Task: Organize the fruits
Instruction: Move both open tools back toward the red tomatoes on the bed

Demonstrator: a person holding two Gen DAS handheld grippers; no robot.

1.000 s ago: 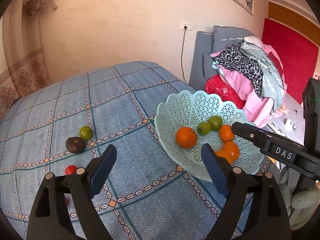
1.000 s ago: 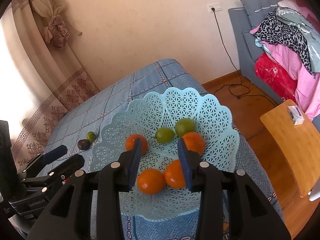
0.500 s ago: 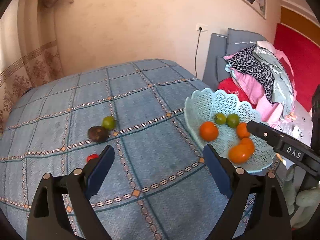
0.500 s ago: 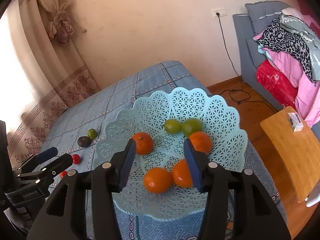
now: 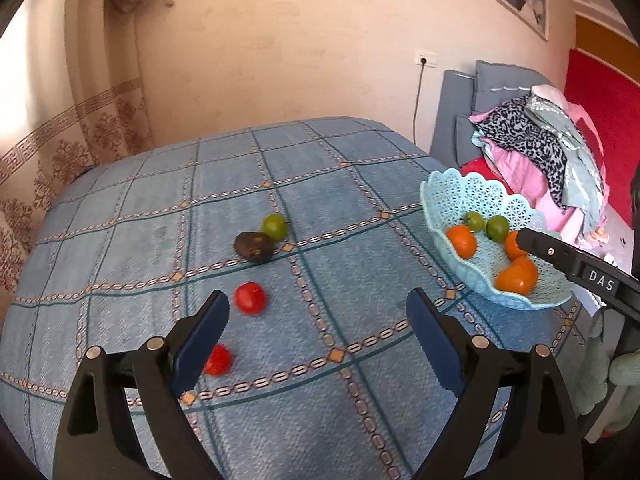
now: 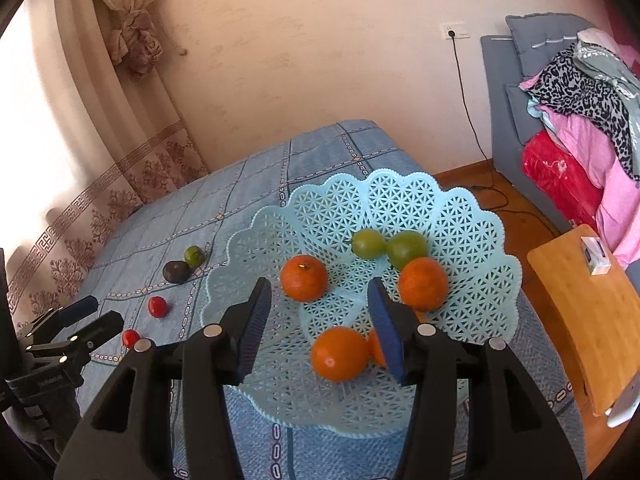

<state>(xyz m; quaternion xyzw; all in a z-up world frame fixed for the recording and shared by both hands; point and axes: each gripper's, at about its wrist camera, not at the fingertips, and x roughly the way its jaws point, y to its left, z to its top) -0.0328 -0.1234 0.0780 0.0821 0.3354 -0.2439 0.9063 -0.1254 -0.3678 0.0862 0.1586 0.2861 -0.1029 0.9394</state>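
Your left gripper (image 5: 318, 320) hangs spread wide and empty over the blue checked tablecloth (image 5: 360, 184), where four fruits wait: two small red tomatoes (image 5: 250, 298), one near its left finger, and farther off a dark brown fruit (image 5: 255, 247), perhaps an avocado, touching a small green fruit (image 5: 275, 226). To the right, the pale blue lattice plastic basket (image 6: 460, 208) already holds four oranges (image 6: 304, 278) and two green fruits (image 6: 368, 243). Above it your right gripper (image 6: 320, 320) sits partly open, pinching nothing. By this count, the sorting looks over halfway done.
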